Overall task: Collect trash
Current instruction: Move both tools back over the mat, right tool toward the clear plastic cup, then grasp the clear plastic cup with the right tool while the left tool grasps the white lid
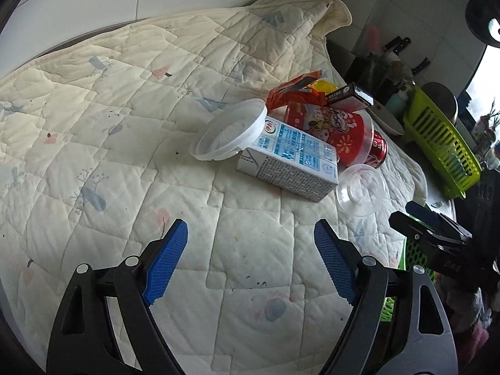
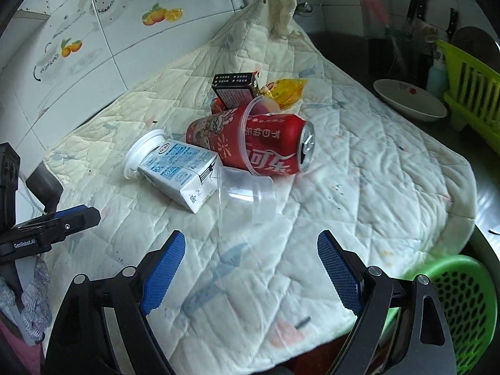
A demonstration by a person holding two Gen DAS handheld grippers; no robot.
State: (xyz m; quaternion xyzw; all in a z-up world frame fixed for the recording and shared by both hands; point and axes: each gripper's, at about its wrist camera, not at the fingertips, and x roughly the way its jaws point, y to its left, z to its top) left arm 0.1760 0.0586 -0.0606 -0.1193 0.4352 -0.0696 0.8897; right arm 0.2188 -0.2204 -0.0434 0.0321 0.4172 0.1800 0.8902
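A pile of trash lies on a cream quilted cloth (image 1: 109, 143): a white plastic bowl (image 1: 229, 129), a blue-and-white milk carton (image 1: 289, 161), a red printed cup (image 1: 336, 128), a red cola can (image 2: 275, 147), a clear plastic cup (image 2: 247, 195), a black box (image 2: 234, 89) and orange and yellow wrappers (image 1: 297, 90). My left gripper (image 1: 250, 259) is open and empty, short of the pile. My right gripper (image 2: 250, 268) is open and empty, just short of the clear cup. A green perforated basket (image 2: 462, 306) sits at the cloth's near right edge.
A green dish rack (image 2: 468, 84) and a white plate (image 2: 409, 98) stand on the dark counter to the right. Knives (image 2: 415, 9) stand at the back. The tiled wall (image 2: 78, 47) runs along the left. The left gripper shows at the right view's left edge (image 2: 53, 225).
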